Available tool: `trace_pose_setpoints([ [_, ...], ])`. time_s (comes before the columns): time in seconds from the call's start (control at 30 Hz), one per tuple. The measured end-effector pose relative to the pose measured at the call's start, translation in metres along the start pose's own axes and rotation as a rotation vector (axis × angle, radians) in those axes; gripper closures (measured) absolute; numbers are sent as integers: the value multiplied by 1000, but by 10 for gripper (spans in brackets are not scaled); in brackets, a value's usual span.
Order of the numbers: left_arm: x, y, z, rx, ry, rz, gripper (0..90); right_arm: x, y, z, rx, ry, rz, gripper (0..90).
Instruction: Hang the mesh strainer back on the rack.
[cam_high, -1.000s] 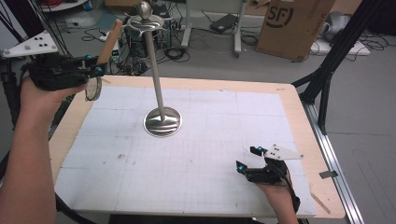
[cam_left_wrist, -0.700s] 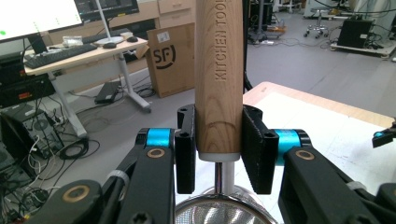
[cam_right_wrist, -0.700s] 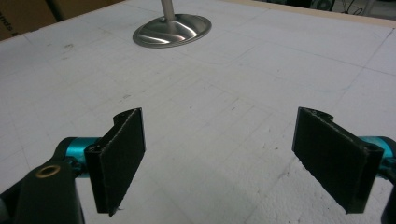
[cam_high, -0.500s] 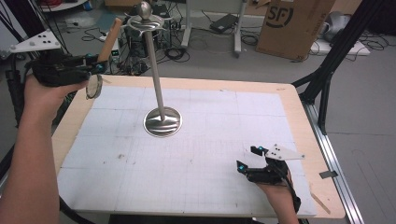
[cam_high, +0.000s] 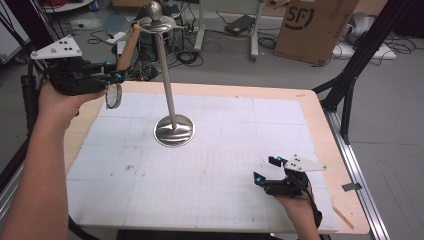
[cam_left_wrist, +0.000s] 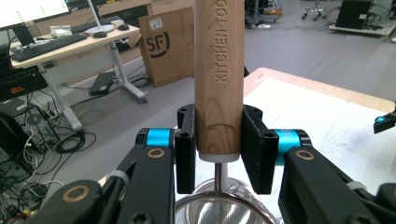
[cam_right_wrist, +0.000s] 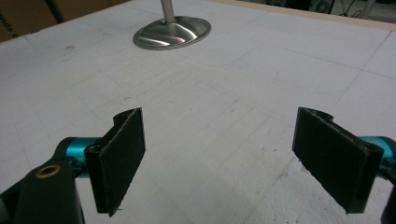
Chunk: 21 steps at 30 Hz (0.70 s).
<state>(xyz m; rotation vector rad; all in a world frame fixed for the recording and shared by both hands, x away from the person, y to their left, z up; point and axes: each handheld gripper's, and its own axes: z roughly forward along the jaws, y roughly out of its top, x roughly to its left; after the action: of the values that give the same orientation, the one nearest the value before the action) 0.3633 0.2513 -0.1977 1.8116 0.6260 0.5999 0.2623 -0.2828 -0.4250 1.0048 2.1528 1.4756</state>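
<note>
My left gripper (cam_high: 116, 77) is raised over the table's far left corner, shut on the wooden handle (cam_high: 128, 47) of a kitchen tool. In the left gripper view both pads (cam_left_wrist: 185, 140) press the handle (cam_left_wrist: 219, 70) near its lower end, just above a round metal bowl (cam_left_wrist: 219, 212). That bowl (cam_high: 114, 96) hangs below the jaws. The handle's upper end leans toward the top disc (cam_high: 156, 22) of a metal stand, whose pole rises from a round base (cam_high: 174, 131). My right gripper (cam_high: 264, 169) rests open on the mat at the front right, nothing between its jaws (cam_right_wrist: 229, 158).
A white gridded mat (cam_high: 225, 150) covers the wooden table (cam_high: 345, 165). Behind the table stand a cardboard box (cam_high: 315, 25), desk legs and floor cables. A black tripod leg (cam_high: 360, 55) rises at the far right corner. The stand's base (cam_right_wrist: 172, 31) lies ahead of the right gripper.
The left gripper with the tool has shifted slightly right, toward the stand's top. The right gripper has not moved.
</note>
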Motion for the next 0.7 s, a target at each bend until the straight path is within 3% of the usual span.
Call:
trace_pose_setpoints([
  [0.47, -11, 2, 25, 61, 54, 12, 687, -1, 0, 0, 2, 1, 2, 163],
  [0.57, -14, 2, 29, 87, 97, 28, 686, -1, 0, -1, 2, -2, 1, 163],
  [0.7, -15, 2, 32, 91, 98, 23, 686, -1, 0, -1, 0, -1, 0, 163],
])
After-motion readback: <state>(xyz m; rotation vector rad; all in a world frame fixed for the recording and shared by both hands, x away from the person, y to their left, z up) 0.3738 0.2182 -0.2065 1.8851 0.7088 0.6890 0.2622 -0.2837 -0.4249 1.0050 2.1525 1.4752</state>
